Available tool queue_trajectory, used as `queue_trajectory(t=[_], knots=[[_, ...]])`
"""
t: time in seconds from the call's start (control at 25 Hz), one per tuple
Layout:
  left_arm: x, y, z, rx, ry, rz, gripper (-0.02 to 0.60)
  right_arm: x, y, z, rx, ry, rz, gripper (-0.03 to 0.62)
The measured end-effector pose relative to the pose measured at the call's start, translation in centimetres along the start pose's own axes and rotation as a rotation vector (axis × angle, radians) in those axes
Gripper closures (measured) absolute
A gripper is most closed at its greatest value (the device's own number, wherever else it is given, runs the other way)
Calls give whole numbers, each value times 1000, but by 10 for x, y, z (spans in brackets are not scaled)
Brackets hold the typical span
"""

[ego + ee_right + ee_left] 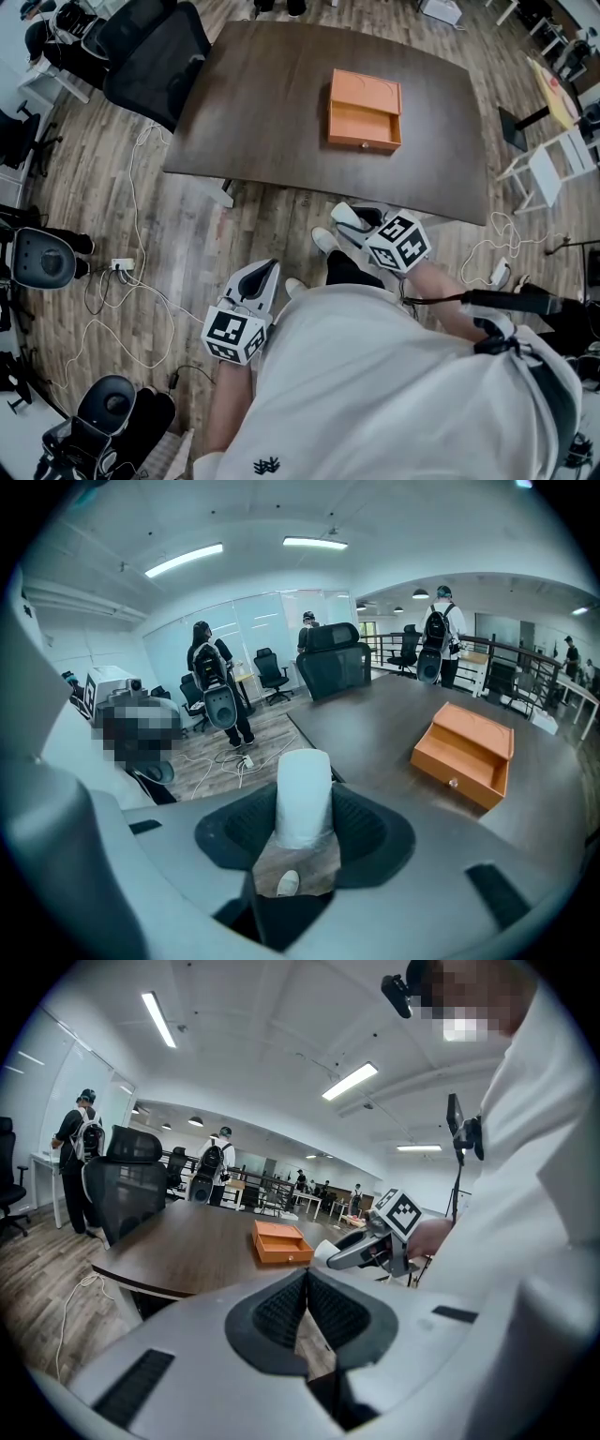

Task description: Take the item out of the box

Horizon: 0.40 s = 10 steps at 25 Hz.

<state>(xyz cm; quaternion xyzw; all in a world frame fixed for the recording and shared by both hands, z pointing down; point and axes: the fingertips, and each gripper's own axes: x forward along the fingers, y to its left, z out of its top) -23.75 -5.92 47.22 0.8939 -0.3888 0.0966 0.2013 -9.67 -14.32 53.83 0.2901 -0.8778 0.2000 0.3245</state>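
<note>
Orange and lying near the middle of the dark wooden table (pixel 262 103), the box (pixel 364 111) has its drawer-like front pulled open towards the person. The item (pixel 304 780), a white roll-shaped thing, is not in it. It stands upright between the jaws of the right tool (pixel 303 803), and both ribbed pads press against its sides, so the jaws stand fairly wide around it. That tool is held low and close to the person's body, over the wooden floor (pixel 272 220) just off the near table edge and well apart from the box. The left tool (pixel 262 274) hangs lower and further left, also over the floor. Its jaws meet at the tips with nothing between them. Several people with backpacks (pixel 216 686) stand among office chairs (pixel 333 663) beyond the table.
</note>
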Motion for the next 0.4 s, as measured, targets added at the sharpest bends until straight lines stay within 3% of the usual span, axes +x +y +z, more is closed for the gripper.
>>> queue_trajectory(t=[0.4], knots=[[10, 4, 1, -9, 9, -2, 571, 4, -12, 2, 7, 6, 5, 421]])
